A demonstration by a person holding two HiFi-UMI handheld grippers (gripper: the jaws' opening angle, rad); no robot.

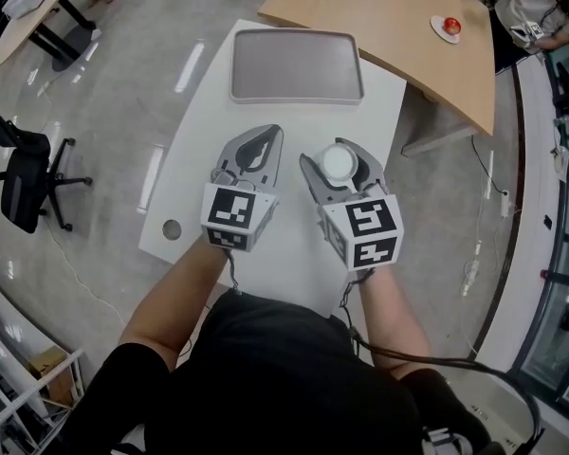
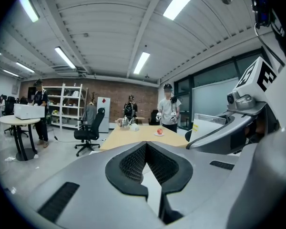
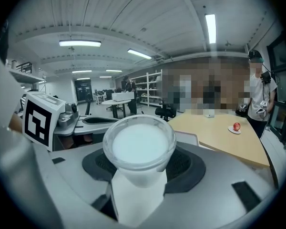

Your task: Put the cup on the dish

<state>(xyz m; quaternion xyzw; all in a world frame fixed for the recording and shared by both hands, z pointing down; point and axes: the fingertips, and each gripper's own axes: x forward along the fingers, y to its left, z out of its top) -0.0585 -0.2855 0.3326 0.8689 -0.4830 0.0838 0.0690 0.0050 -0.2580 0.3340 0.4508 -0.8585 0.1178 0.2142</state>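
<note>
The right gripper's (image 1: 334,155) jaws are clenched on the cup (image 3: 139,146). Its pale body is pinched between the dark ribbed pads (image 3: 182,163), and its round rim and milky white inside stand above them. In the head view the cup (image 1: 339,162) shows as a white disc between the two grey jaws, mouth turned up. It hangs over the white tabletop (image 1: 197,180), but whether its base touches the surface cannot be told.

The left gripper (image 1: 268,133) is just beside it on the left, level with it, and its jaws are drawn together with nothing in them. In the left gripper view the tips of the left gripper (image 2: 145,144) meet. Behind them the black pads (image 2: 129,168) leave only a small diamond-shaped gap, and the white tabletop shows through it.

Further out, the dish (image 1: 296,66), a grey rectangular tray with rounded corners, lies flat at the far end of the same tabletop. It is bare and apart from the cup and both grippers. Beyond it stands a wooden table (image 1: 389,27) with a red apple (image 1: 450,26) on a small plate.
</note>
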